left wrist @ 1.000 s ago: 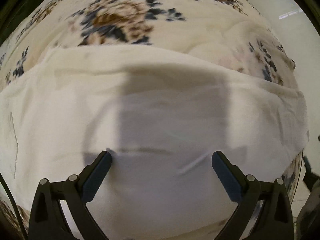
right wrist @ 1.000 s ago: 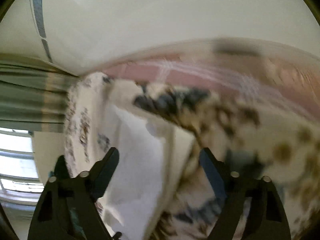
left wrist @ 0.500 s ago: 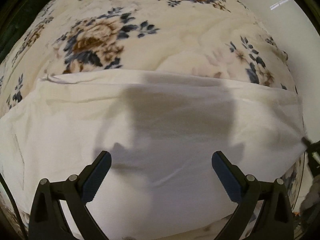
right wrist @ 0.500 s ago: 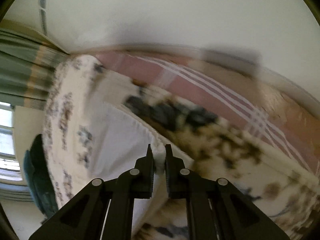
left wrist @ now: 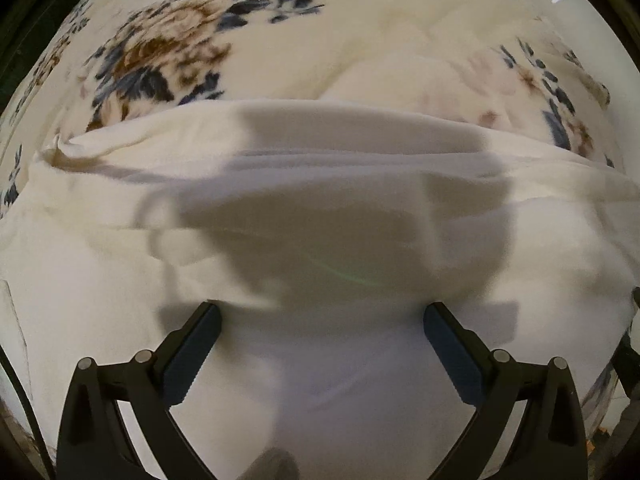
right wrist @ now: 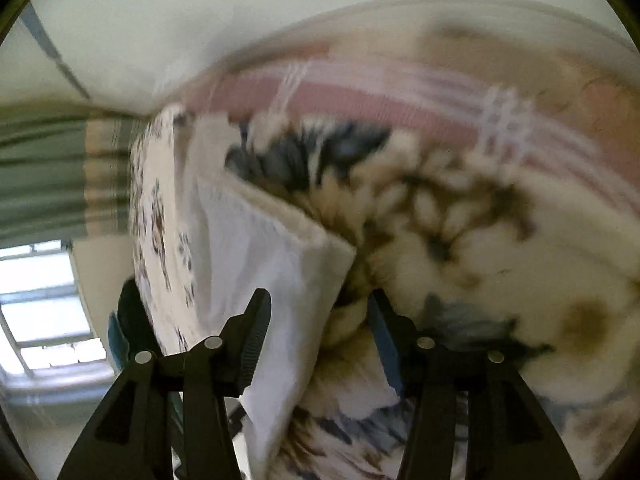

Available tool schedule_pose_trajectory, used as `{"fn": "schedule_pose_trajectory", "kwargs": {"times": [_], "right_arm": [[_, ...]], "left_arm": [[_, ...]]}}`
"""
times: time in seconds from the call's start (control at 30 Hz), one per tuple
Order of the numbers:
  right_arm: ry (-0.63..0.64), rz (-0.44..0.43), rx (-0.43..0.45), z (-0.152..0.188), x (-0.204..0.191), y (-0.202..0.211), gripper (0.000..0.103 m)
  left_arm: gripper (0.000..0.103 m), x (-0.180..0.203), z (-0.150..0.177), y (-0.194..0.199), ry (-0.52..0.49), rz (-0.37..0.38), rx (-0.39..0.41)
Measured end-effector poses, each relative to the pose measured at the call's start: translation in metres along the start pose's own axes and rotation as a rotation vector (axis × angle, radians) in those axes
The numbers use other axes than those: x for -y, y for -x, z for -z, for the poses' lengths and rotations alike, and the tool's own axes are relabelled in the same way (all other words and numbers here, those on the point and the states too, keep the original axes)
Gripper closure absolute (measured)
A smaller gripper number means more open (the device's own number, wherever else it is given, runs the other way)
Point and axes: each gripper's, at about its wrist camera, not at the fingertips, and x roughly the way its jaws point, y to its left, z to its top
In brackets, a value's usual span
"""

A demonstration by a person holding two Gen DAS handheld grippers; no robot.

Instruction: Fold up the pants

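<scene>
The white pants (left wrist: 320,240) lie spread across a floral blanket (left wrist: 168,52) on a bed, with a rumpled fold along their far edge. My left gripper (left wrist: 320,320) is open wide and empty, its pads just above the cloth. In the right wrist view the pants' folded end (right wrist: 280,264) shows as a white wedge on the blanket (right wrist: 460,248). My right gripper (right wrist: 320,312) is open, with the corner of the pants lying between its fingers and not pinched.
A pink striped sheet (right wrist: 360,96) lies beyond the blanket by a white wall (right wrist: 200,20). A green curtain (right wrist: 40,168) and a bright window (right wrist: 40,304) are at the left. A dark teal chair (right wrist: 128,332) stands beside the bed.
My right gripper was open, shut on the pants' corner half a second ago, and has now opened and let go. The pants' far edge has rumpled and shifted. The left gripper stays open.
</scene>
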Motion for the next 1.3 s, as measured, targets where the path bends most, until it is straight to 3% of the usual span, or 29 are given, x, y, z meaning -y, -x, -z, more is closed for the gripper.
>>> {"fn": "schedule_pose_trajectory", "kwargs": {"times": [0.07, 0.17, 0.23, 0.33, 0.43, 0.47, 0.5, 0.53, 0.63, 0.73, 0.83, 0.87, 0.93, 1.0, 1.1, 1.17, 1.27, 1.3], "right_arm": [[-0.020, -0.014, 0.009, -0.002, 0.002, -0.012, 0.048], [-0.027, -0.151, 0.074, -0.005, -0.010, -0.019, 0.055], [-0.004, -0.179, 0.068, -0.007, -0.019, -0.030, 0.057], [0.014, -0.123, 0.009, -0.010, -0.023, -0.060, 0.057], [-0.001, -0.134, 0.000, -0.014, -0.022, -0.071, 0.059], [-0.005, -0.138, -0.003, -0.014, -0.023, -0.071, 0.063], [-0.001, -0.133, 0.005, -0.015, -0.024, -0.070, 0.079], [0.009, -0.104, 0.016, -0.014, -0.024, -0.068, 0.083], [0.043, -0.035, -0.010, -0.013, -0.025, -0.063, 0.082], [0.112, 0.104, -0.077, -0.008, -0.044, -0.052, 0.070], [0.276, 0.313, -0.005, 0.009, -0.088, -0.021, 0.070], [0.397, 0.364, 0.037, 0.022, -0.118, -0.008, 0.070], [0.586, 0.385, 0.050, 0.042, -0.164, -0.007, 0.070], [0.798, 0.386, -0.082, 0.067, -0.216, -0.041, 0.070], [1.071, 0.380, -0.286, 0.106, -0.277, -0.120, 0.070], [1.244, 0.401, -0.427, 0.130, -0.297, -0.175, 0.070], [1.451, 0.518, -0.515, 0.160, -0.305, -0.233, 0.070], [1.522, 0.548, -0.542, 0.169, -0.306, -0.249, 0.070]], "left_arm": [[0.000, -0.001, -0.005, 0.000, 0.026, 0.012, -0.026], [0.000, -0.013, -0.012, 0.010, 0.081, 0.072, 0.018], [0.000, -0.019, -0.017, 0.004, 0.099, 0.092, 0.008], [0.000, -0.022, -0.024, 0.002, 0.101, 0.082, 0.020], [0.000, -0.034, -0.041, 0.012, 0.119, 0.075, 0.060], [0.000, -0.036, -0.046, 0.013, 0.122, 0.067, 0.070], [0.000, -0.037, -0.052, 0.012, 0.124, 0.062, 0.070], [0.000, -0.040, -0.058, 0.010, 0.133, 0.068, 0.059], [0.000, -0.047, -0.064, 0.018, 0.121, 0.081, 0.057], [0.000, -0.050, -0.058, 0.044, 0.051, 0.009, 0.090], [0.000, -0.055, -0.048, 0.072, -0.034, -0.100, 0.138], [0.000, -0.054, -0.050, 0.078, -0.061, -0.136, 0.150], [0.000, -0.059, -0.041, 0.081, -0.124, -0.199, 0.158], [0.000, -0.069, -0.043, 0.073, -0.185, -0.243, 0.147], [0.000, -0.065, -0.048, 0.052, -0.289, -0.224, 0.085], [0.000, -0.060, -0.051, 0.041, -0.363, -0.237, 0.061], [0.002, -0.056, -0.055, 0.023, -0.469, -0.228, 0.024], [0.009, -0.055, -0.054, 0.020, -0.494, -0.222, 0.019]]}}
